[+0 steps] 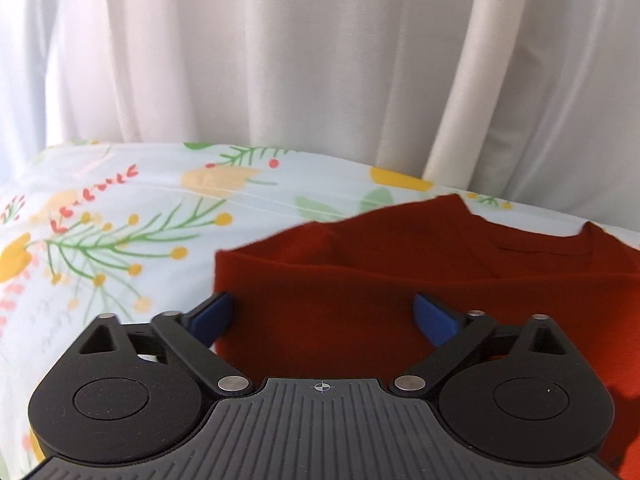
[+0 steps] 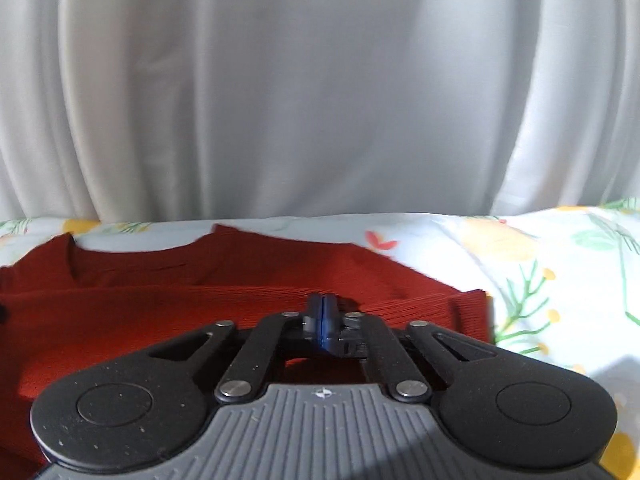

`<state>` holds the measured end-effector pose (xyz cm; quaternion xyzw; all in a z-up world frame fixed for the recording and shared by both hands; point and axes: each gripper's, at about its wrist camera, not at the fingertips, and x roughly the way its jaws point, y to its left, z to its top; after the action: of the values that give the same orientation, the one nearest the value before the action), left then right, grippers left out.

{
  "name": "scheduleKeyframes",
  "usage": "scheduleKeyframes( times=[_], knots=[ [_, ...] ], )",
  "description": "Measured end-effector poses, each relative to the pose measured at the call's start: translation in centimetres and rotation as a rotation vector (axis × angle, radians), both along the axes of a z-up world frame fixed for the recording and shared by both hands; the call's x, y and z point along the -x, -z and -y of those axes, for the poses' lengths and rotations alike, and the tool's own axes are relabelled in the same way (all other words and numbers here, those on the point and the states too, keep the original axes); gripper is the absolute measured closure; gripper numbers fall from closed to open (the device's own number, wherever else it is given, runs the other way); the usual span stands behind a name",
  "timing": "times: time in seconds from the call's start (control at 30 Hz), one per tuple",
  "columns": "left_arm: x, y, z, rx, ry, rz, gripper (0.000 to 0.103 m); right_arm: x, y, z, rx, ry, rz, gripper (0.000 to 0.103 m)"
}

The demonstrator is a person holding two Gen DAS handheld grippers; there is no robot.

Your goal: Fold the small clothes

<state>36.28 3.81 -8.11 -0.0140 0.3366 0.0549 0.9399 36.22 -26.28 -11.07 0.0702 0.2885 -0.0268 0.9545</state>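
The red top (image 1: pixel 400 280) is lying on a floral sheet (image 1: pixel 120 220), partly folded, with a white curtain (image 1: pixel 280 60) hanging behind it.

The left gripper (image 1: pixel 322 316) is hovering over the near left part of the garment with its jaws spread wide. Its two blue fingertips (image 1: pixel 212 314) are standing well apart, with bare red fabric showing between them, and they are holding nothing. Whether they are brushing the cloth cannot be told from this view.

The right gripper (image 2: pixel 321 312) is sitting over the near right part of the top (image 2: pixel 160 300) with its blue pads (image 2: pixel 329 316) pressed together. No cloth is showing between them, and whether a fold is caught underneath cannot be told.

The top is showing a fine ribbed knit in a rust-red tone. A folded layer is lying across the front, its edge running side to side, and a scooped neckline is opening at the far side toward the curtain (image 2: pixel 320 100). On the right the fabric is ending in a straight edge beside the sheet (image 2: pixel 540 260).

There is one garment, one sheet printed with yellow flowers and green sprigs, one curtain, and two grippers.
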Motion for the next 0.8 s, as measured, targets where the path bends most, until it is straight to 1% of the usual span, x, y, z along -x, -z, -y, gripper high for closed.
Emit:
scheduleKeyframes(
  times=[0.03, 0.1, 0.13, 0.17, 0.2, 0.27, 0.3, 0.37, 0.43, 0.53, 0.7, 0.77, 0.8],
  knots=[
    [0.0, 0.1, -0.4, 0.005, -0.008, 0.002, 0.000, 0.0, -0.1, -0.1, 0.015, -0.006, -0.005, 0.103],
    [0.0, -0.2, -1.0, 0.056, -0.029, -0.017, 0.000, 0.3, -0.6, -1.0, 0.041, -0.011, -0.029, 0.103],
    [0.2, -0.4, -1.2, 0.078, -0.043, -0.031, 0.000, 0.7, -1.0, -1.6, 0.018, -0.021, -0.040, 0.103],
    [0.4, -0.6, -1.3, 0.095, -0.043, -0.036, 0.000, 1.2, -1.2, -1.9, -0.020, -0.041, -0.044, 0.099],
    [0.7, -0.7, -1.3, 0.097, -0.031, -0.037, 0.000, 1.7, -1.3, -2.3, -0.054, -0.061, -0.057, 0.098],
    [1.1, -0.5, -0.9, 0.063, -0.006, -0.036, 0.000, 3.1, -1.3, -2.6, -0.075, -0.081, -0.076, 0.097],
    [1.2, -0.3, -0.8, 0.051, 0.002, -0.019, 0.000, 3.8, -1.1, -2.7, -0.071, -0.091, -0.075, 0.097],
    [1.1, 0.0, -1.0, 0.063, 0.001, -0.009, 0.000, 5.0, -0.8, -3.0, -0.007, -0.106, -0.052, 0.097],
    [0.9, 0.1, -0.9, 0.053, 0.006, 0.001, 0.000, 5.4, -0.5, -3.0, 0.043, -0.113, -0.032, 0.097],
    [0.9, 0.2, -1.0, 0.053, 0.014, 0.007, 0.000, 5.2, -0.6, -3.0, 0.080, -0.117, -0.035, 0.097],
    [1.8, -0.7, -1.0, 0.059, -0.011, -0.035, 0.000, 5.2, -1.4, -3.0, 0.086, -0.113, -0.071, 0.097],
    [2.8, -1.3, -0.7, 0.037, 0.005, -0.037, 0.000, 5.5, -1.6, -3.0, 0.083, -0.100, -0.092, 0.097],
    [3.5, -1.6, -0.6, 0.028, 0.017, -0.024, 0.000, 5.8, -1.5, -2.9, 0.071, -0.101, -0.100, 0.097]
  ],
)
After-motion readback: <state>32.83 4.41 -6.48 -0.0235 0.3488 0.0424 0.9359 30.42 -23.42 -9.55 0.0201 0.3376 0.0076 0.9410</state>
